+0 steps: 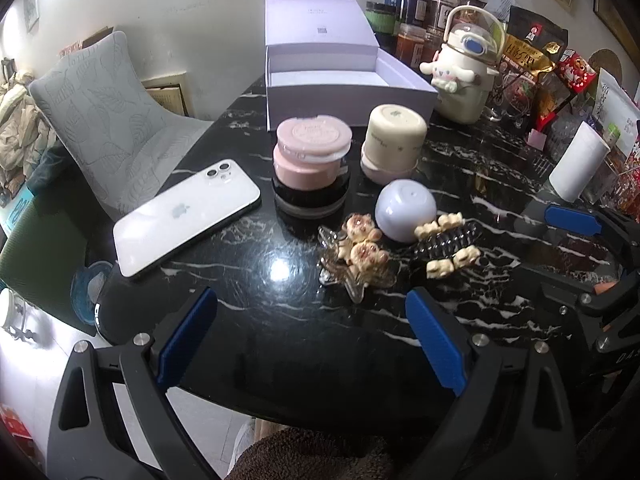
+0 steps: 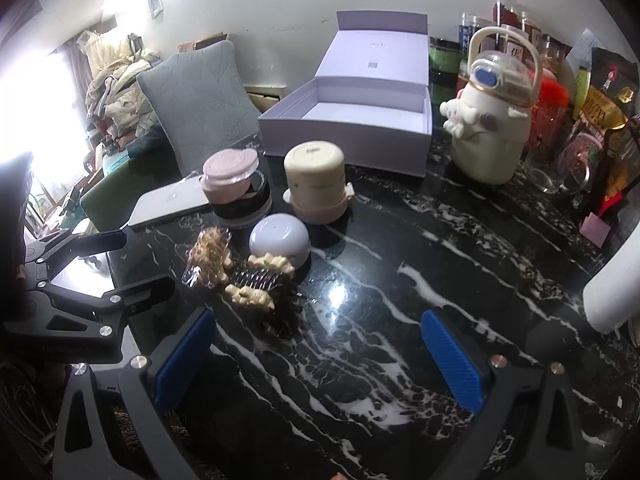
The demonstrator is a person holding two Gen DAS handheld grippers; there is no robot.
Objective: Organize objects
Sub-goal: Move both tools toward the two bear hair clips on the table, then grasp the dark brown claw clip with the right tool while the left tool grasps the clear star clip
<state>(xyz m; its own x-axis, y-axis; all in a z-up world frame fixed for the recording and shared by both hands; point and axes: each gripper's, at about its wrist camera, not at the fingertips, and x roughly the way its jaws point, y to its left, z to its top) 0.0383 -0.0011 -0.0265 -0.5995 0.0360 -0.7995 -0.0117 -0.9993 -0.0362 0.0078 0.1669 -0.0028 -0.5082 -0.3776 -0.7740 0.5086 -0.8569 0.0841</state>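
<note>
Left wrist view: left gripper [image 1: 310, 338] spread wide, empty, above black marble table [image 1: 260, 320]. Right gripper [image 2: 318, 354] likewise spread, holding nothing. Open lavender box [image 1: 344, 84] sat at 12 o'clock; pink jar stack [image 1: 312, 160] and cream jar [image 1: 394, 140] just before it, white phone [image 1: 186, 216] at 10 o'clock, two hair clips [image 1: 360, 256] near centre.

The white roll [image 2: 612, 280] is cut off at the right edge; jar labels [image 1: 420, 8] are too blurred to read.
</note>
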